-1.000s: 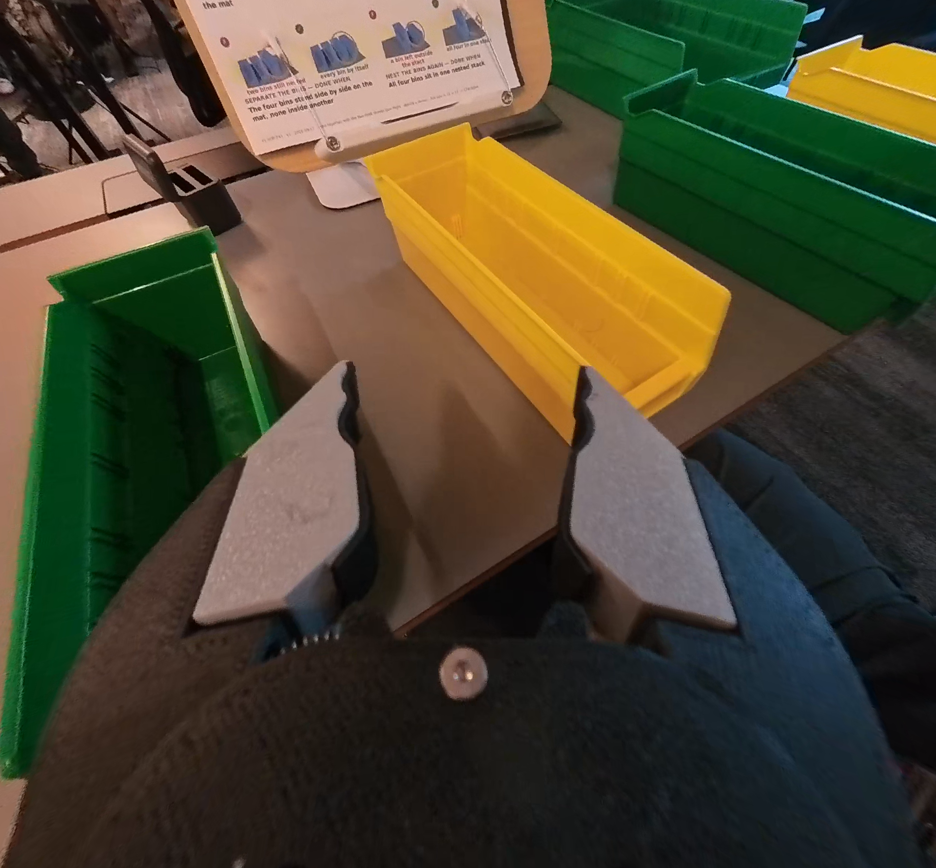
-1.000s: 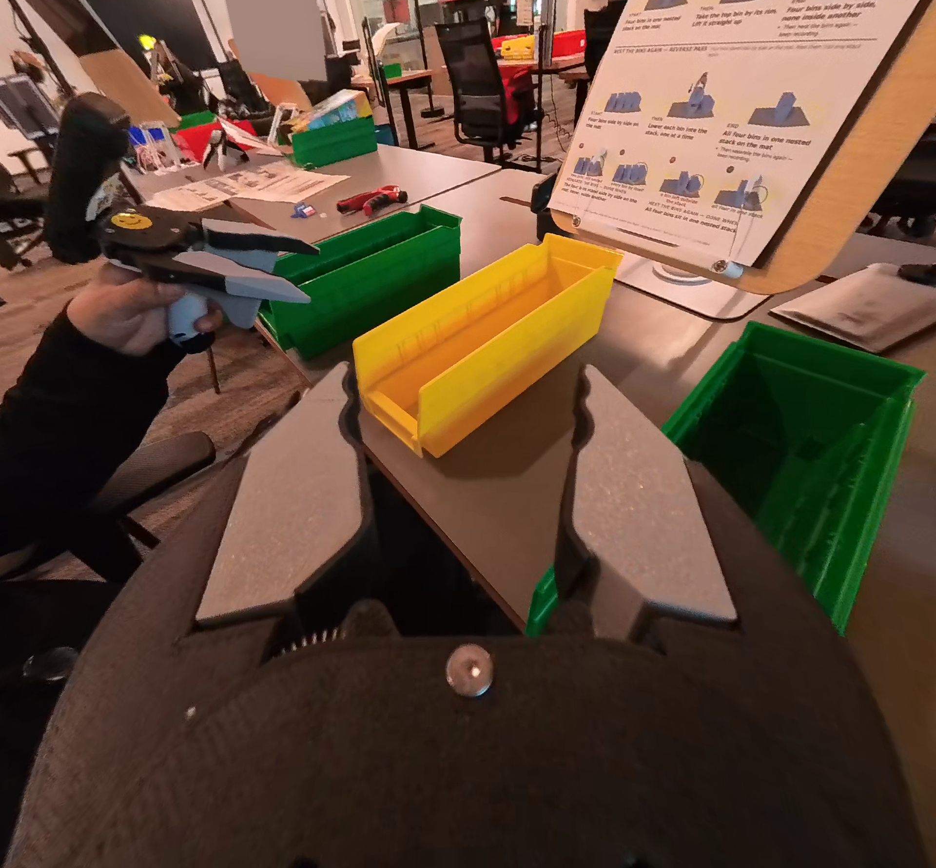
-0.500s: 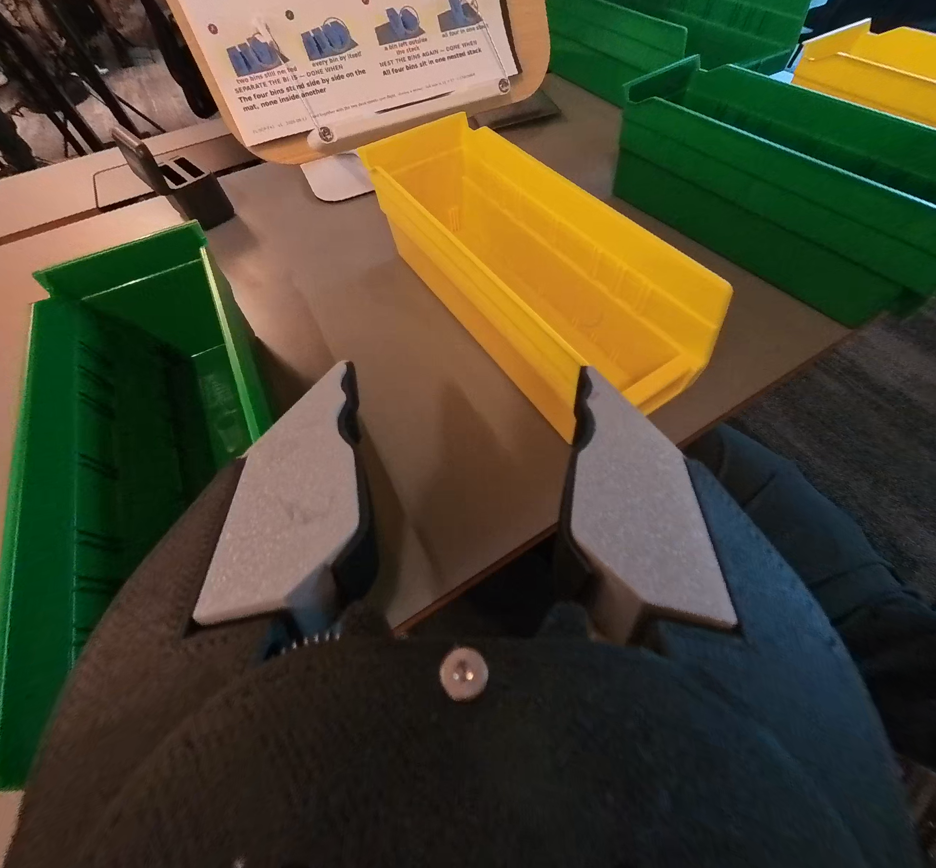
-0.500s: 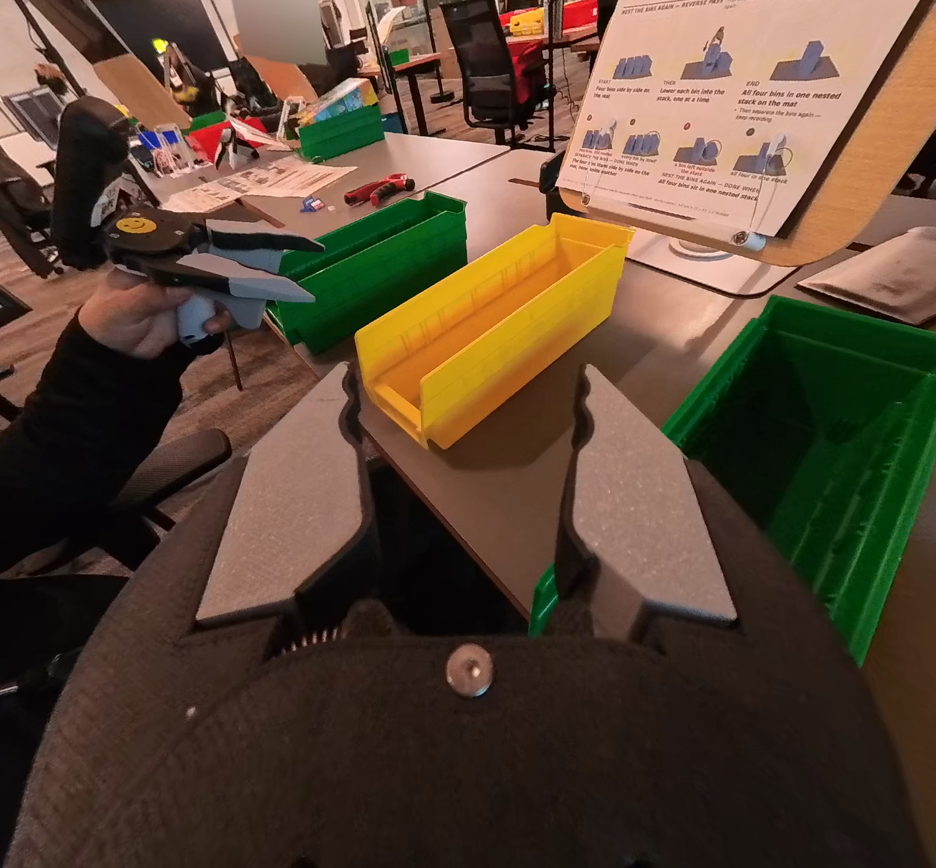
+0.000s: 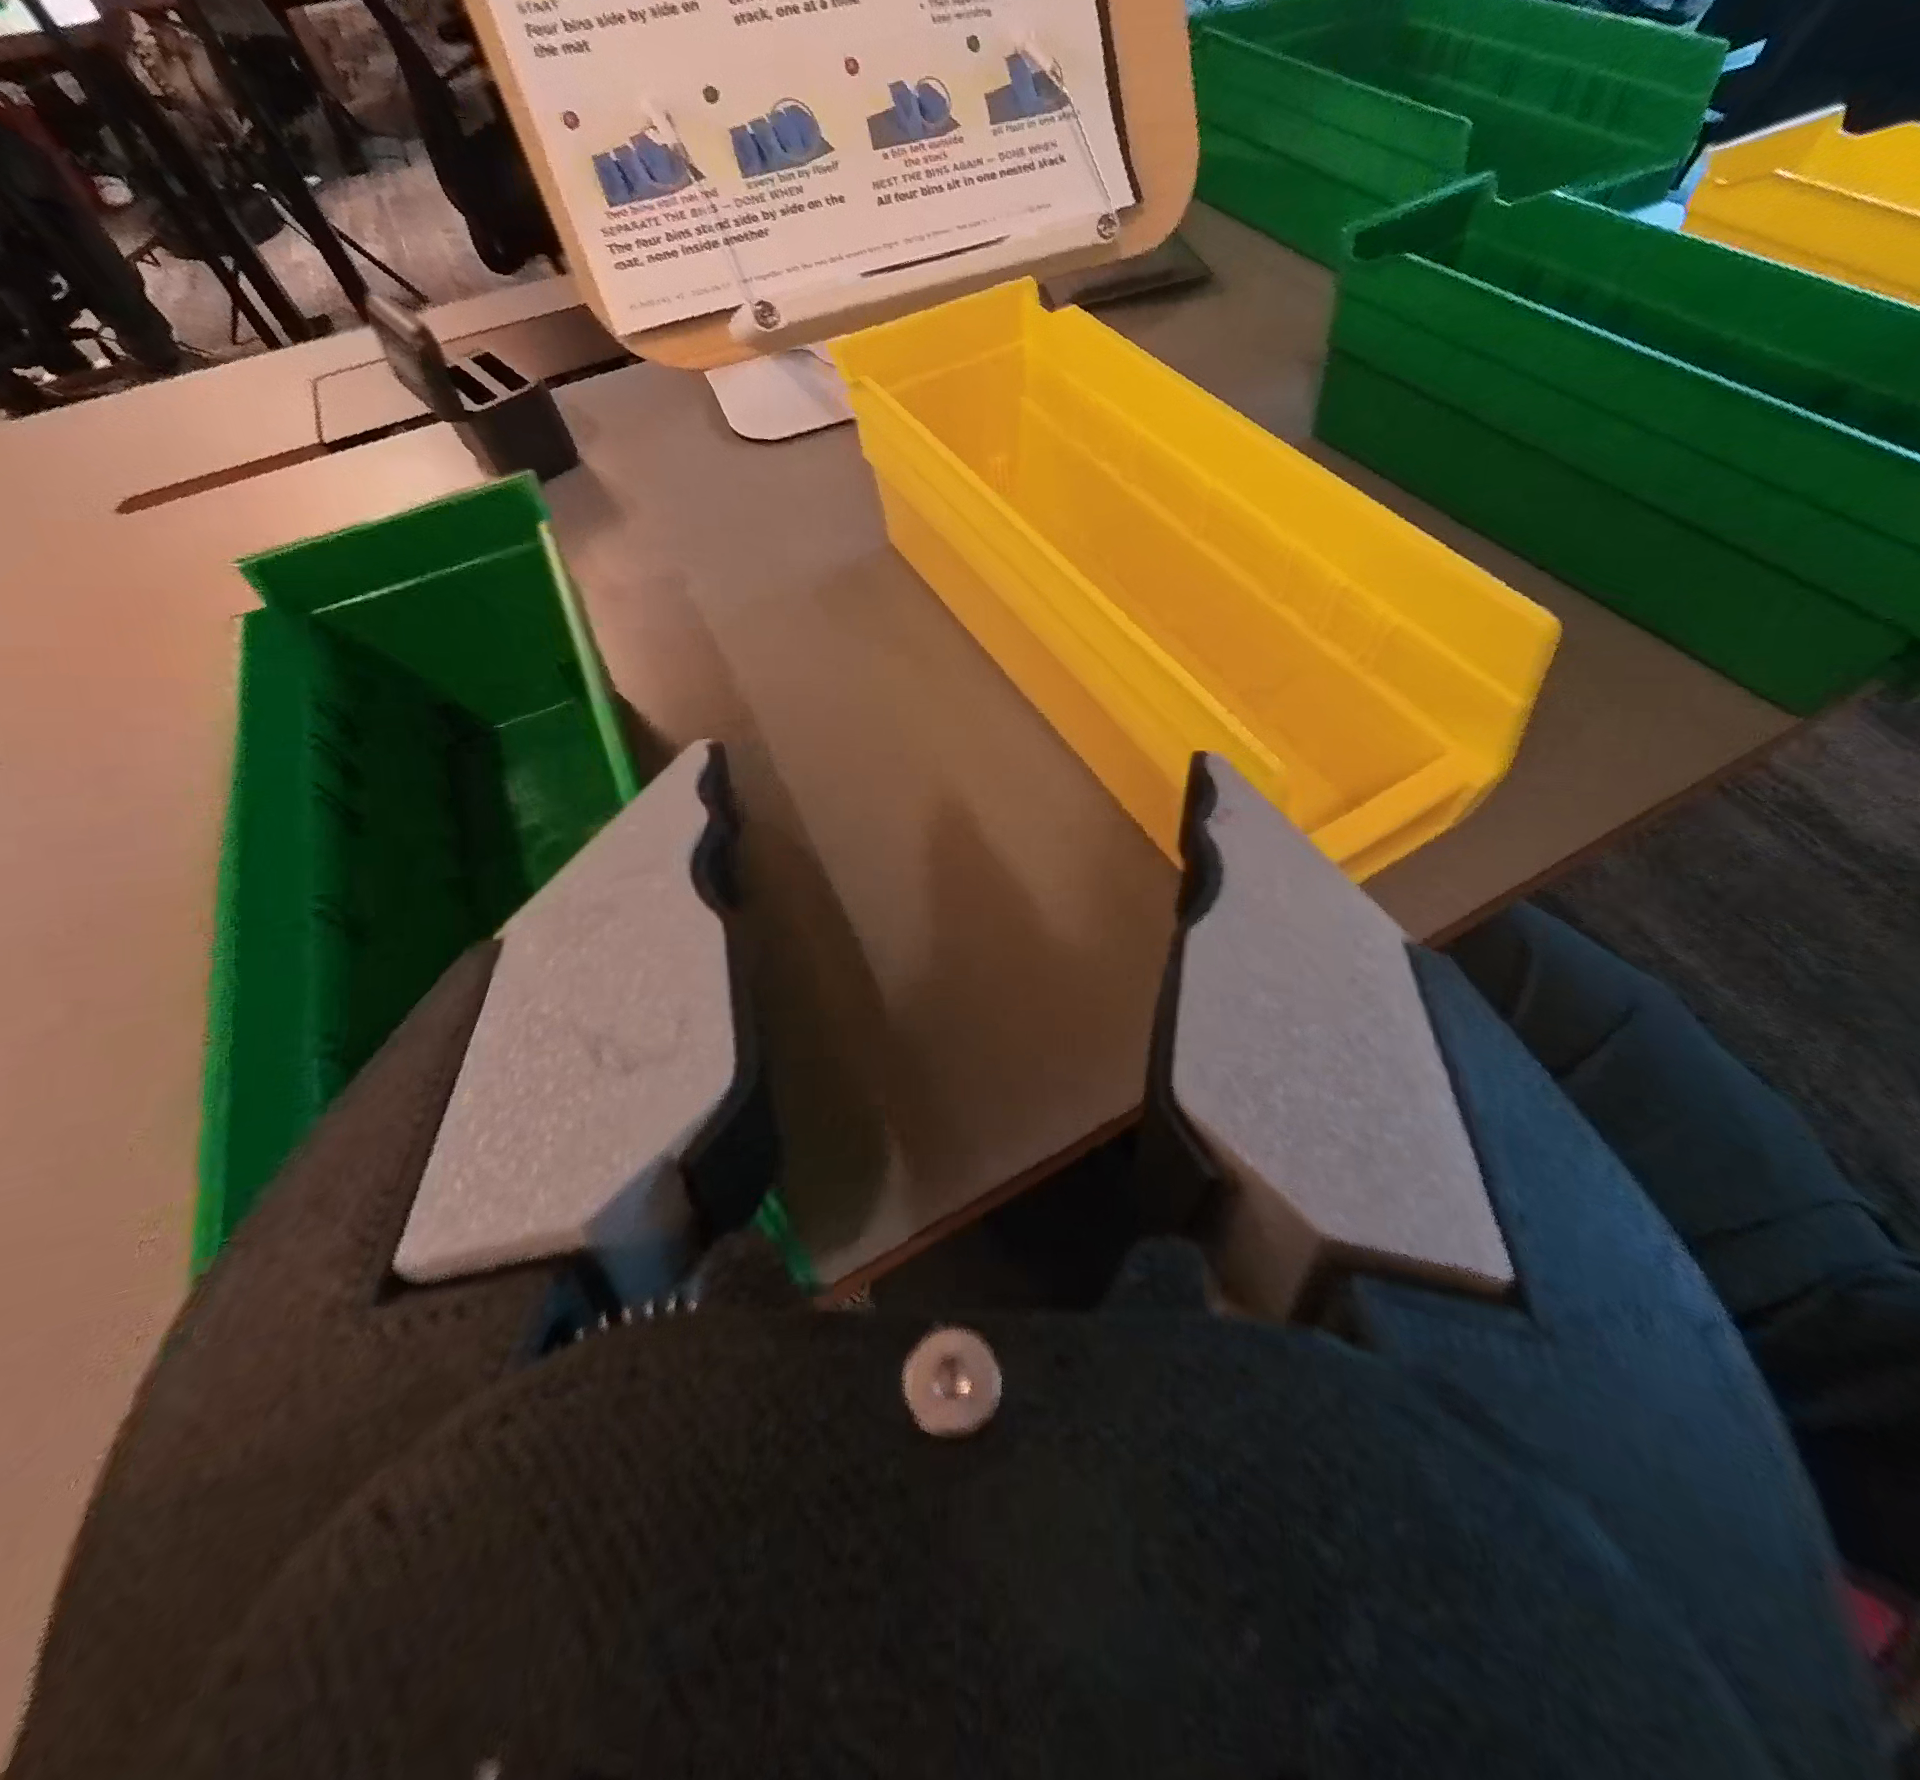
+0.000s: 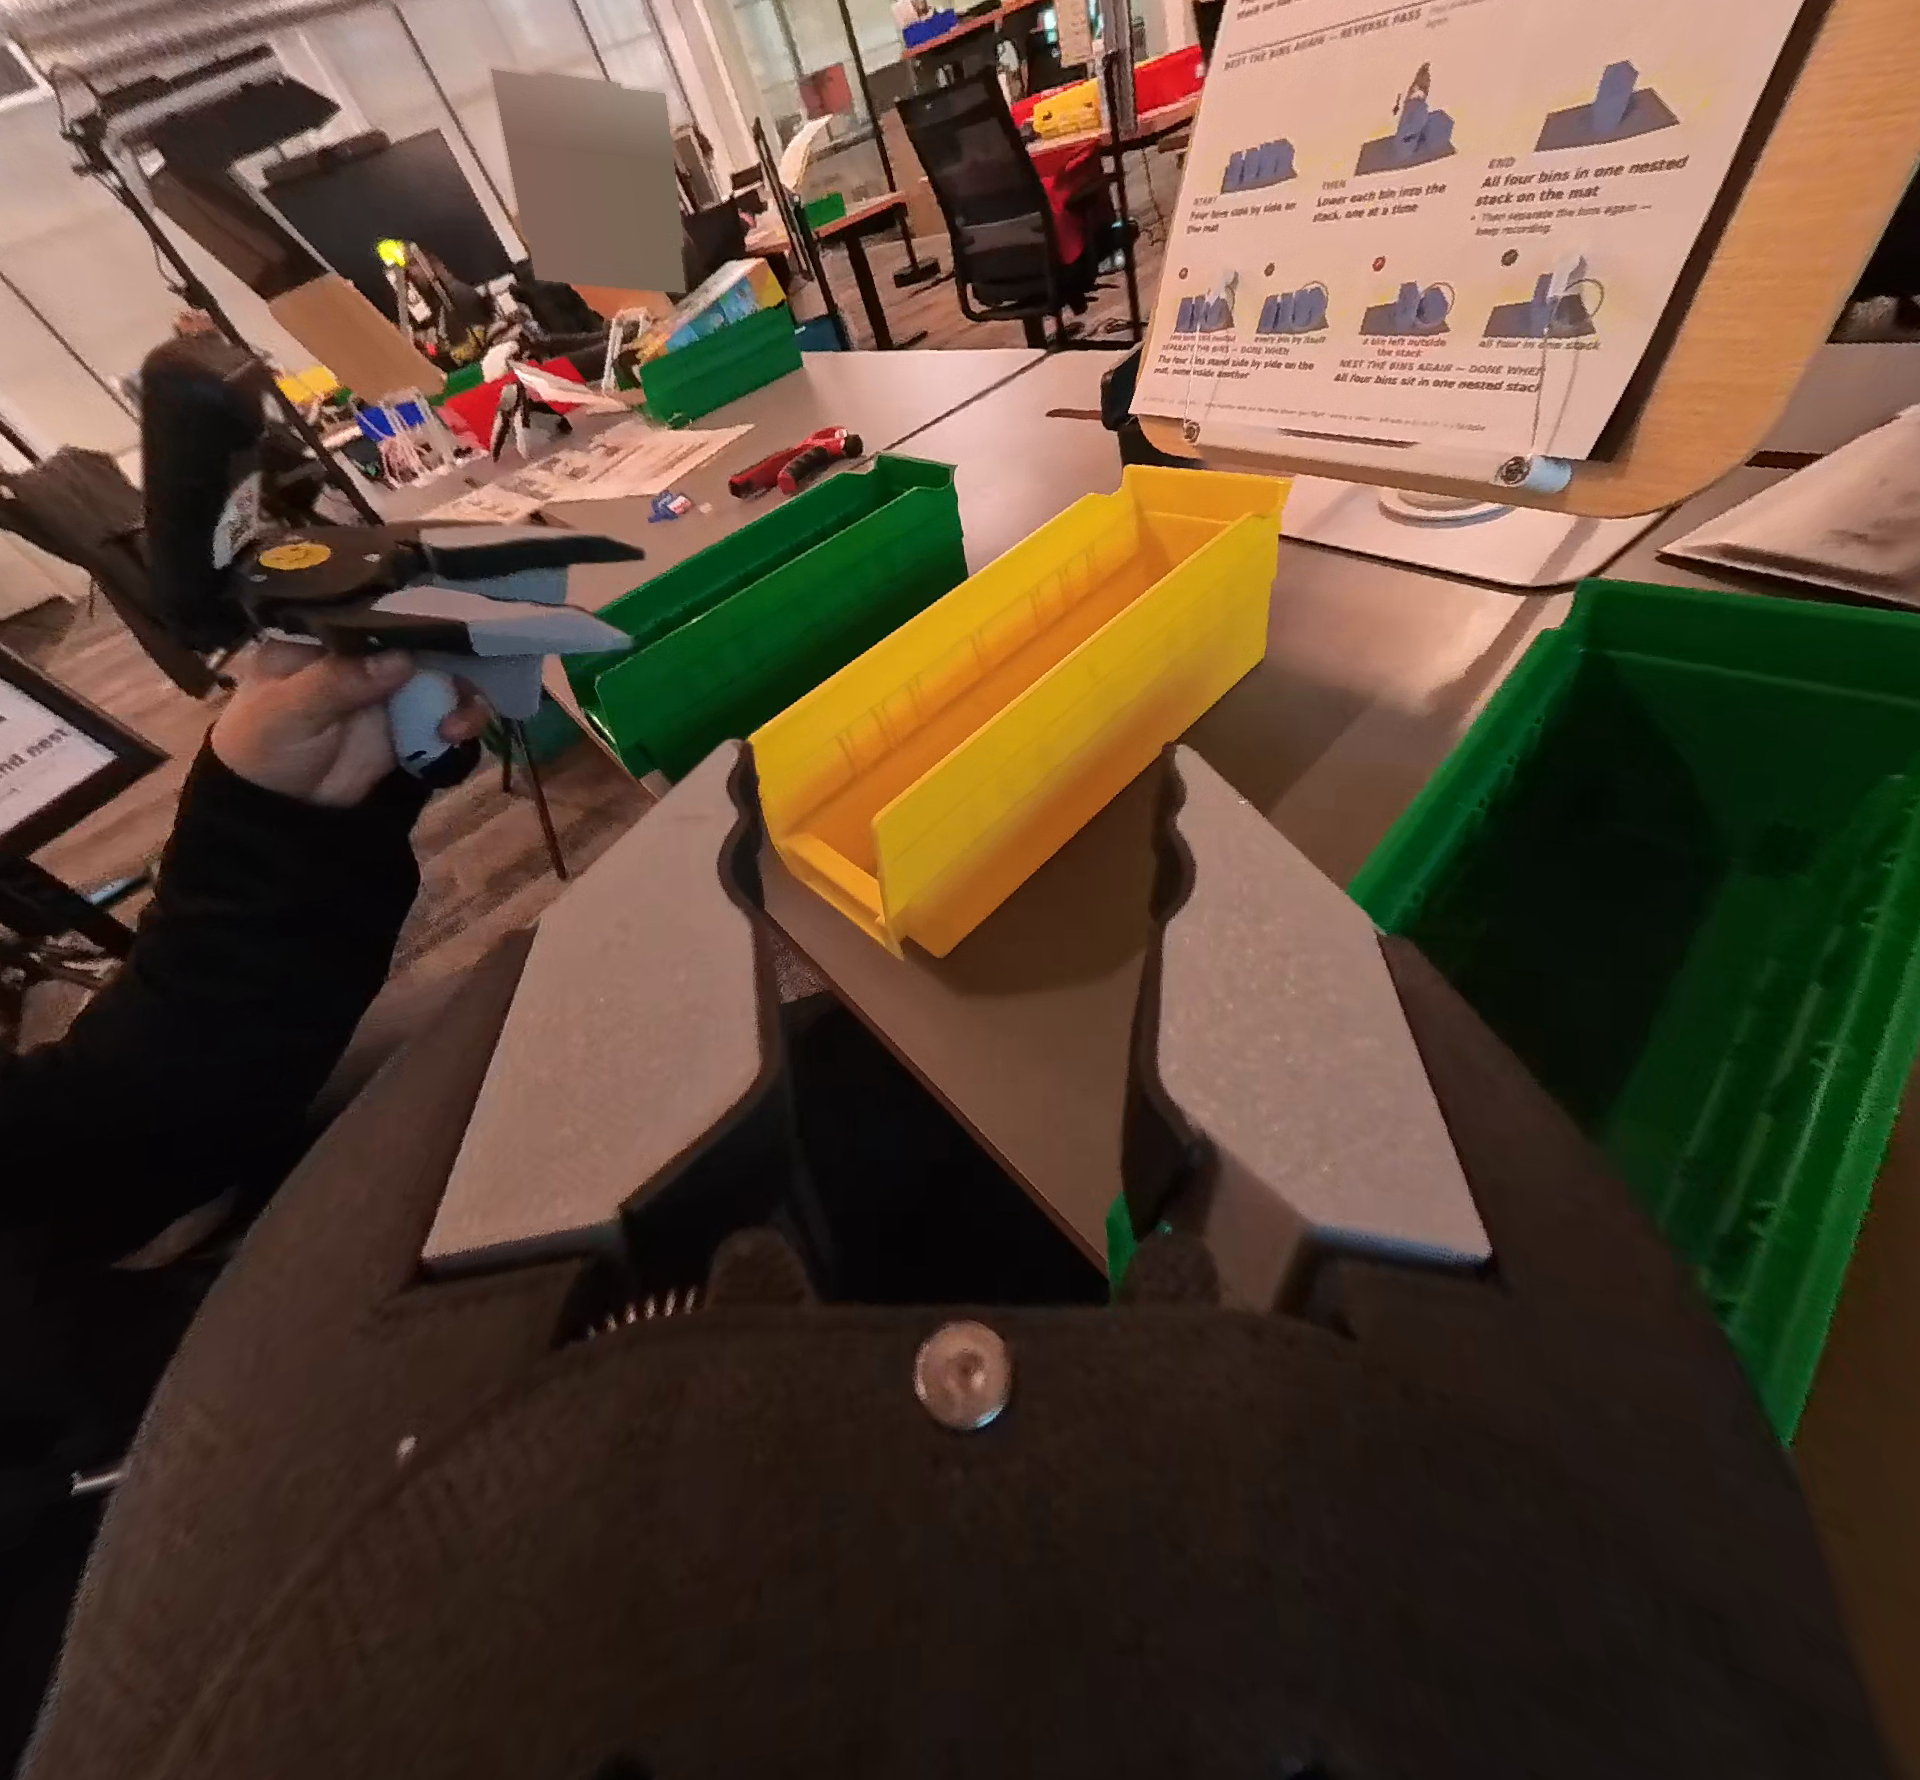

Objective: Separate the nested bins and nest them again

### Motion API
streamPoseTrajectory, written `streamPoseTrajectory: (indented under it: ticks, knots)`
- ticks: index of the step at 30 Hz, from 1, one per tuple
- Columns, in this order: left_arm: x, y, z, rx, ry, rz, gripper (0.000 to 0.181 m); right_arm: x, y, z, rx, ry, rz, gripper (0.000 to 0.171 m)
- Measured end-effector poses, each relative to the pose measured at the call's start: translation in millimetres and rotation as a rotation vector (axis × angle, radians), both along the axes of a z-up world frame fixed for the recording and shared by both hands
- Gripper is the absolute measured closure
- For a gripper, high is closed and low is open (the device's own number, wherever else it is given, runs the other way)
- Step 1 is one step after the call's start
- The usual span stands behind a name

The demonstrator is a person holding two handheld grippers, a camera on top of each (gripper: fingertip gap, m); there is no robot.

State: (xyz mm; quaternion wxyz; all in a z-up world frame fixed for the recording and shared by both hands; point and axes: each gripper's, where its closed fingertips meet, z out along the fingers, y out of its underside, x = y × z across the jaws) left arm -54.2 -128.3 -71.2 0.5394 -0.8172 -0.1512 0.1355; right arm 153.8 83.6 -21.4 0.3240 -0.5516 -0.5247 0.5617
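Note:
A yellow bin (image 5: 1195, 587) lies on the grey table (image 5: 883, 670), open side up. A green bin (image 5: 416, 795) lies to its left and a green bin showing two stacked rims (image 5: 1610, 442) to its right. My left gripper (image 5: 956, 774) is open and empty, above the table's front edge between the left green bin and the yellow bin. My right gripper (image 6: 956, 764) is open and empty, in front of the yellow bin (image 6: 1039, 691), with a green bin (image 6: 1662, 899) at its right and another (image 6: 779, 608) beyond. The left gripper (image 6: 632, 592) shows there too, held in a hand off the table's edge.
An instruction board (image 5: 831, 99) on a white stand rises behind the bins, also in the right wrist view (image 6: 1507, 172). A small black holder (image 5: 488, 400) sits left of it. More green (image 5: 1455, 89) and yellow (image 5: 1818, 203) bins lie farther right. An office chair (image 6: 987, 203) stands behind.
Both grippers stay open and empty. Both views have shifted a little, and the left gripper has drifted slightly toward the table. The bins have not moved.

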Motion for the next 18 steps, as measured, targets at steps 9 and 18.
streamPoseTrajectory:
  ticks: [9,18]
  knots:
    - [-46,-46,6,-0.041,0.036,0.173,0.083,6,13,4,-0.037,0.012,-0.061,0.083]
    - [-77,-74,-54,-0.333,-0.009,0.293,0.083,16,31,-18,0.067,-0.124,-0.119,0.084]
